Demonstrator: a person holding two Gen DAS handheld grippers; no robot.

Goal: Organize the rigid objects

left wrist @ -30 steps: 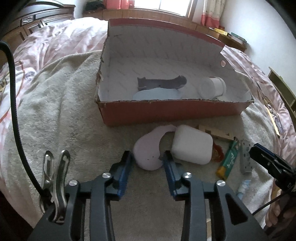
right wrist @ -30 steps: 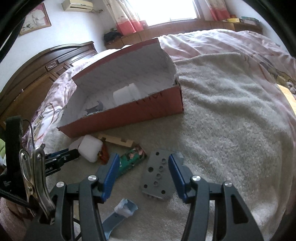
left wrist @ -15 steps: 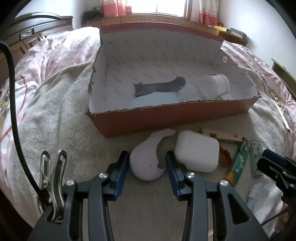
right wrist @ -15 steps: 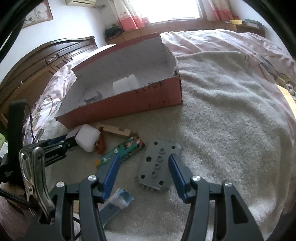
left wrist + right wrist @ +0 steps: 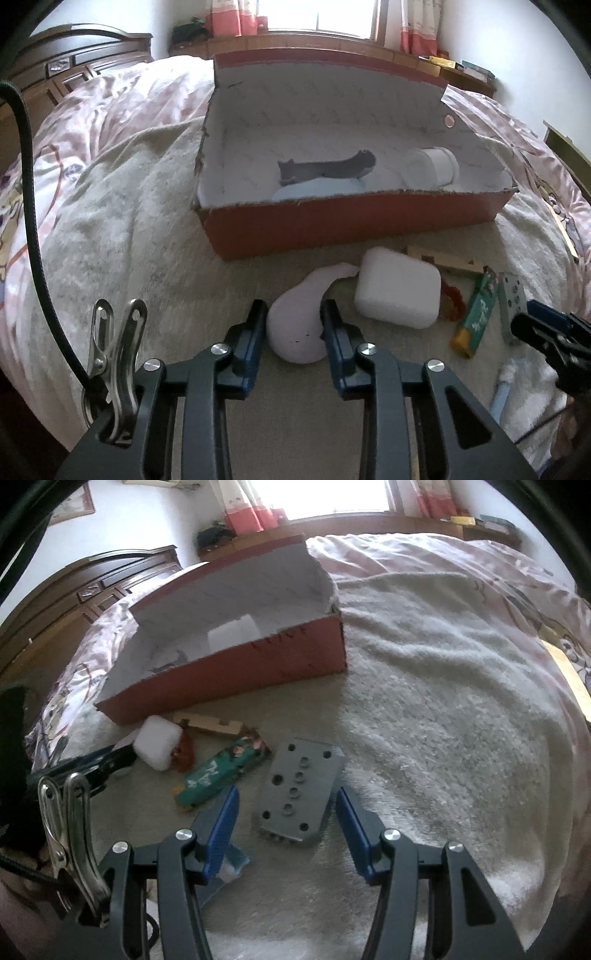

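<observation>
A red cardboard box lies on a beige blanket; inside are a grey curved piece, a pale blue piece and a white jar. My left gripper has its fingers on both sides of a pale pink curved piece, which rests on the blanket. A white block lies beside it. My right gripper is open around a grey plate with holes, apart from its sides.
A green packet, a wooden notched piece and a red-brown item lie between the grippers. A light blue piece lies under my right gripper. A dark wooden headboard stands behind the box.
My left gripper has moved forward and closed in on the pink piece. My right gripper has moved forward over the grey plate. The objects have not moved.
</observation>
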